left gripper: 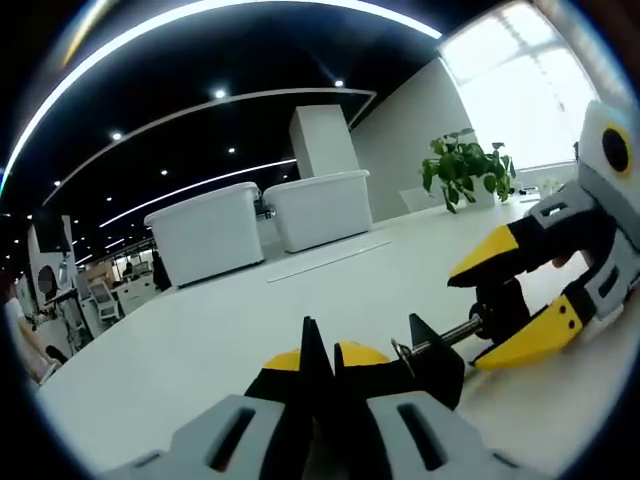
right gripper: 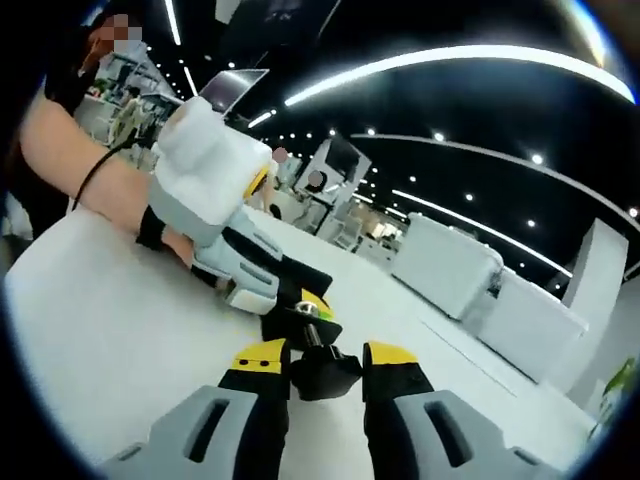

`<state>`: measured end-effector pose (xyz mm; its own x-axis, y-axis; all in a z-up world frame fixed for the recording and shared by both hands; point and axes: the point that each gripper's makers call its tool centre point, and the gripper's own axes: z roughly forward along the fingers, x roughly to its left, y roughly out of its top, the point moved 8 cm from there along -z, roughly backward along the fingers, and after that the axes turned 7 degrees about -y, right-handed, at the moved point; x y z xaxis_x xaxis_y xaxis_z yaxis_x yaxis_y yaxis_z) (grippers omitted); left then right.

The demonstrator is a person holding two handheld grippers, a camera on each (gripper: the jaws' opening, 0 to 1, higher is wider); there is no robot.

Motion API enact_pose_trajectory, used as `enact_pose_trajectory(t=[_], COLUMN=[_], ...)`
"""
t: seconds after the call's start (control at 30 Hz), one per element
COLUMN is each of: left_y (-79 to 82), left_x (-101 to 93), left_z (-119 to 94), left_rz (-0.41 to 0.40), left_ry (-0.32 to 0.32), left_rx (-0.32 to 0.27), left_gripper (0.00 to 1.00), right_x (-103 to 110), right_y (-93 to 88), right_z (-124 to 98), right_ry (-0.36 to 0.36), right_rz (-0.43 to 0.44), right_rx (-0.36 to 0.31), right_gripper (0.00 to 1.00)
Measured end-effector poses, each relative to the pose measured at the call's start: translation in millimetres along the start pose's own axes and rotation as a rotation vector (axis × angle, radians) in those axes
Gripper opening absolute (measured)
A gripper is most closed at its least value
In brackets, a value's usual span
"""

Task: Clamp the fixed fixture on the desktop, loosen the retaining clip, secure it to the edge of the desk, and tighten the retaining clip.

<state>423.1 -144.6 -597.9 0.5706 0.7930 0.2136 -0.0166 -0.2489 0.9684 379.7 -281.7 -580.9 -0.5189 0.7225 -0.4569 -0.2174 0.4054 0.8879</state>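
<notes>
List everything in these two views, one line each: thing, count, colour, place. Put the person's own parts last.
clamp fixture: one, black with a metal screw rod, on the white desk between the two grippers; its knob sits between the right gripper's jaws.
desk: one, white, under everything.
storage bins: two, white, far side of the desk.
potted plant: one, green, at the desk's far corner by the window.
laptop: one, dark, open, in the background of the right gripper view.
left gripper: one, grey with yellow and black jaws, closed on the clamp fixture's body.
right gripper: one, same colours, jaws around the knob.
person's arm: one, bare, behind the left gripper.
</notes>
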Motion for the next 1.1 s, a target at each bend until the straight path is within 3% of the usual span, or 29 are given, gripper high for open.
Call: enact_pose_trajectory(t=[0.13, 0.27, 0.4, 0.63, 0.87, 1.1], left_y=[0.1, 0.2, 0.3, 0.2, 0.3, 0.2], left_x=[-0.6, -0.5, -0.8, -1.0, -0.6, 0.0], left_z=[-0.2, 0.1, 0.0, 0.1, 0.4, 0.1], left_rz=[0.0, 0.001, 0.001, 0.001, 0.001, 0.0], left_ry=[-0.003, -0.004, -0.003, -0.004, -0.004, 0.0], left_rx=[-0.001, -0.001, -0.001, -0.001, -0.001, 0.0], left_gripper=[0.09, 0.09, 0.09, 0.09, 0.09, 0.09], right_x=[-7.2, -27.3, -35.1, -14.9, -8.8, -5.0], right_y=[-1.5, 8.5, 2.1, -2.0, 0.4, 4.9], right_z=[-4.1, -13.8, -14.1, -6.4, -7.2, -6.1], right_ry=[0.019, -0.017, -0.015, 0.047, 0.057, 0.017], right_rz=[0.245, 0.482, 0.588, 0.517, 0.467, 0.212], right_rx=[0.02, -0.064, -0.055, 0.018, 0.001, -0.034], right_gripper=[0.28, 0.28, 0.25, 0.23, 0.2, 0.2])
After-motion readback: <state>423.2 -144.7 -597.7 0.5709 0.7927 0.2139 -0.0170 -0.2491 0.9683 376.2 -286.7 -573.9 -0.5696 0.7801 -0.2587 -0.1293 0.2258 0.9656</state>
